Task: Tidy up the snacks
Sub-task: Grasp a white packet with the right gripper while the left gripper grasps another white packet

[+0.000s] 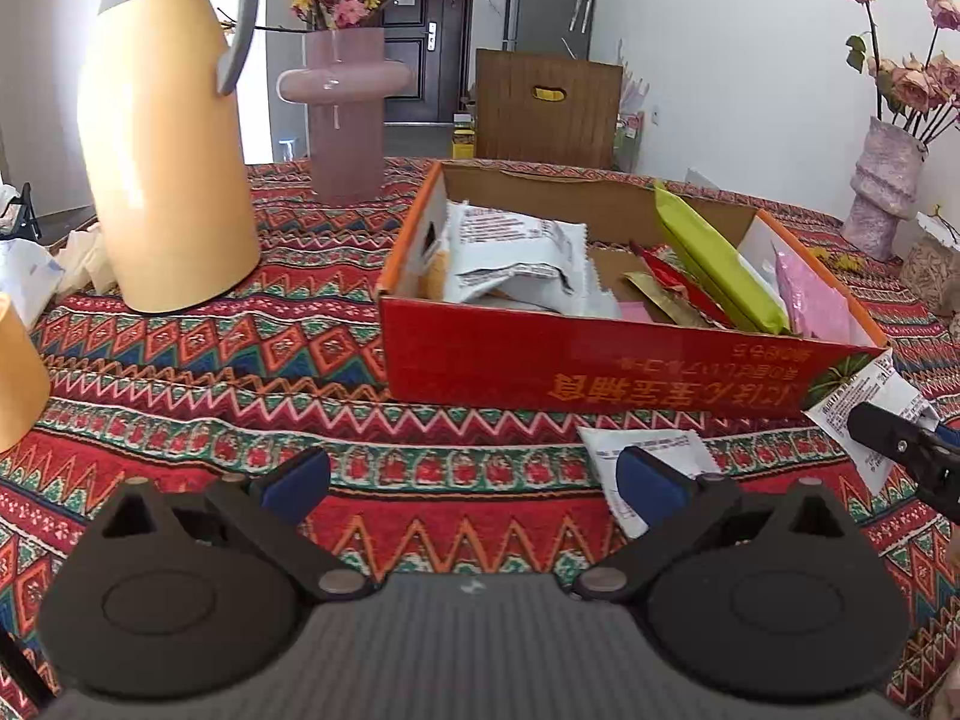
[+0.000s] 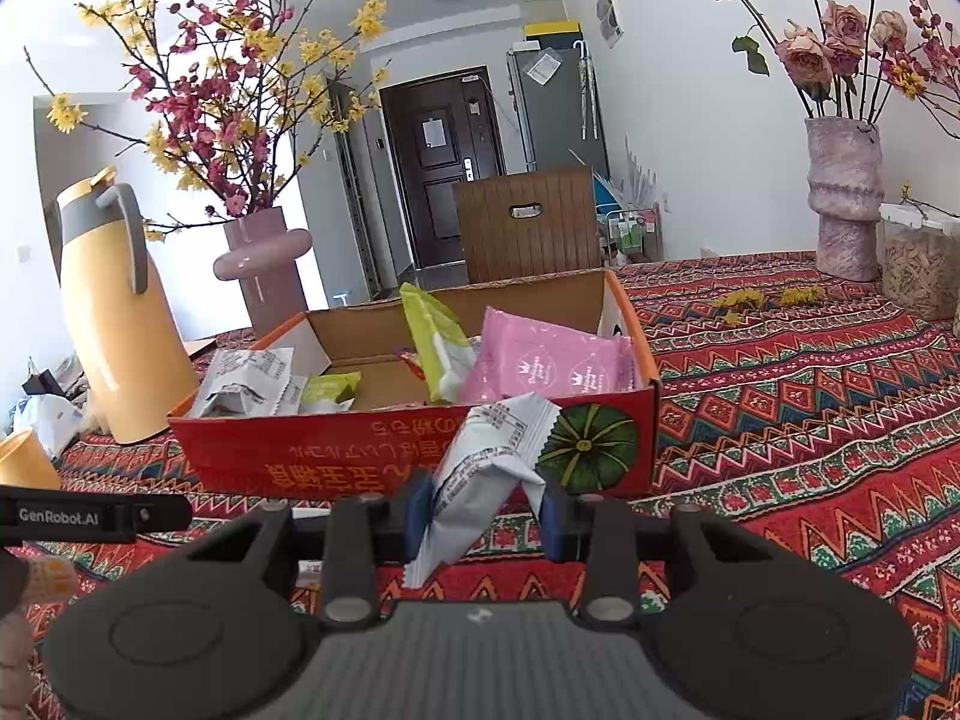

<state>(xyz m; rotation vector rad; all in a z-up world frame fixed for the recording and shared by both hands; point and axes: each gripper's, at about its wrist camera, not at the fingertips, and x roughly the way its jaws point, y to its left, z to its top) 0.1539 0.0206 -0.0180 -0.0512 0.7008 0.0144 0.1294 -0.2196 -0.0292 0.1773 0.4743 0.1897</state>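
On the counter [image 1: 198, 360], under a red patterned cloth, a red cardboard box [image 2: 420, 456] sits just beyond both grippers, already holding white, green and pink packets. The right gripper [image 2: 480, 510] is clenched on a white snack packet [image 2: 486, 468]; the blue pads pinch its lower half, and its long axis runs tilted, upper end leaning right toward the box's near wall, lower end hanging toward the camera. The box opening lies ahead of and above the held packet, so the coming move likely calls for a lift over the near wall, then release. The left gripper [image 1: 474, 483] has its jaws spread wide and empty. A second white packet [image 1: 654, 456] lies flat on the cloth, partly hidden behind the right-hand pad of the left gripper, between that gripper and the box front; whether the pad touches it cannot be told. The left gripper is the nearer one to that packet. A yellow thermos [image 1: 168, 138] stands far left, well apart.
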